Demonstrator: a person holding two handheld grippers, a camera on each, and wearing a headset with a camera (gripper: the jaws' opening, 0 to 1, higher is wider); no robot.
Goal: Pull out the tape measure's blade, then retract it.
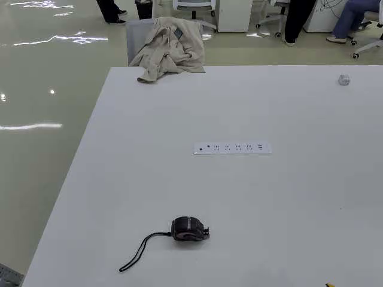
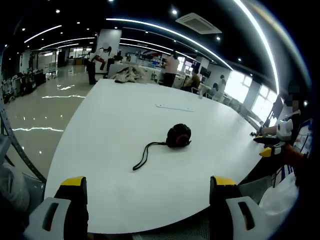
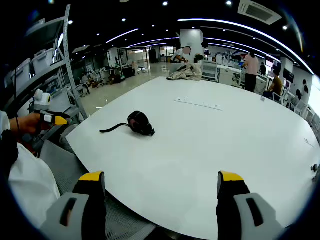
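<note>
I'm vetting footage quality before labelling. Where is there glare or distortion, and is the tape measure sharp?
Head view: light reflections glare on the glossy floor; the tape measure is sharp. Left gripper view: fisheye bows the table edge, light strips blow out. Right gripper view: same bowing, tape measure clear.

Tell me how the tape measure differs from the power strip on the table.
The tape measure is dark and rounded; the power strip is white, long and flat. The tape measure trails a black strap; the power strip shows no cord. The tape measure lies nearer the camera, the power strip farther back. Both rest on the white table.
</note>
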